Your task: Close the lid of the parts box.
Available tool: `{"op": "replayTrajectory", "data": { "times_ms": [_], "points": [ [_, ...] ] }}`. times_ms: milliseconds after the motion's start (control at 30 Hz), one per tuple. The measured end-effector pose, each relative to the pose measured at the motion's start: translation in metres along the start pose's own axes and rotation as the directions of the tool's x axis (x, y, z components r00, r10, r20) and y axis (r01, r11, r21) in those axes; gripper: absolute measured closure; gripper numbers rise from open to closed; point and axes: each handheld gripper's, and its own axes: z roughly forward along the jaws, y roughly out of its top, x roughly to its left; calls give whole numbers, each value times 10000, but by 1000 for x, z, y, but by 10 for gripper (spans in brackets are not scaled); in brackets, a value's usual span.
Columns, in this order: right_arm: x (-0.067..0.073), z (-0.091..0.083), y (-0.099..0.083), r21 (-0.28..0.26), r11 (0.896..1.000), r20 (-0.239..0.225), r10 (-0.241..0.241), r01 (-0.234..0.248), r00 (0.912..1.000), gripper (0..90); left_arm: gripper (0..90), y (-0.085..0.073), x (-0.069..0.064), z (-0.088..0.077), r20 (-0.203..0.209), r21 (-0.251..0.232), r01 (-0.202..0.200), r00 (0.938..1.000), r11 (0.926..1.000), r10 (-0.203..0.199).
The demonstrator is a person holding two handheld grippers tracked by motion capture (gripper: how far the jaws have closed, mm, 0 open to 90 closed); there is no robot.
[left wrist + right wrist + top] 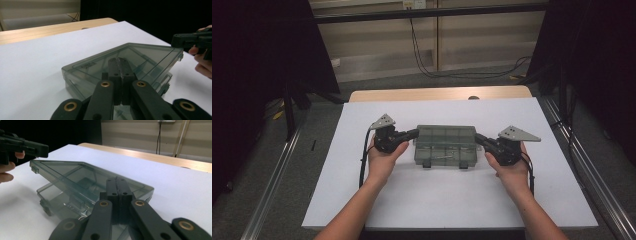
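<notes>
While the box (445,145) lies in the middle of the white sheet (337,165), the left gripper (411,134) holds the left edge of its lid (130,56) with jaws together on it, and the lid is lifted, tilted up on the near side. At the right edge the right gripper (479,139) is also clamped on the lid. If one hand rises faster, the thin lid may twist and slip out, or the whole box may lift and the small metal parts (446,156) inside may spill.
</notes>
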Motion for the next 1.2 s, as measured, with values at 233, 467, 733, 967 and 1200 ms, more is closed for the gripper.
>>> {"op": "replayTrajectory", "data": {
  "times_ms": [233, 467, 733, 967, 1200],
  "points": [
    [5, 1, -12, 222, 9997, -21, -62, 62, 10000, 900, 900, -10, -6, -3, -190, 129, -161, 9997, 9998, 163],
    [8, -4, -22, 305, 9995, 76, -72, 69, 9999, 900, 900, -25, -13, 0, -285, 326, -247, 9993, 9992, 257],
    [9, -1, -39, 702, 9975, 103, 87, -94, 9999, 900, 900, -42, -15, 5, -676, 885, -313, 9970, 9956, 374],
    [8, 1, -45, 804, 9966, 63, 172, -176, 9998, 900, 900, -45, -17, 6, -859, 938, -300, 9956, 9951, 381],
    [6, -3, -41, 633, 9976, -119, 280, -272, 9995, 774, 900, -46, -17, 7, -779, 904, -225, 9965, 9957, 296]
  ]
}}
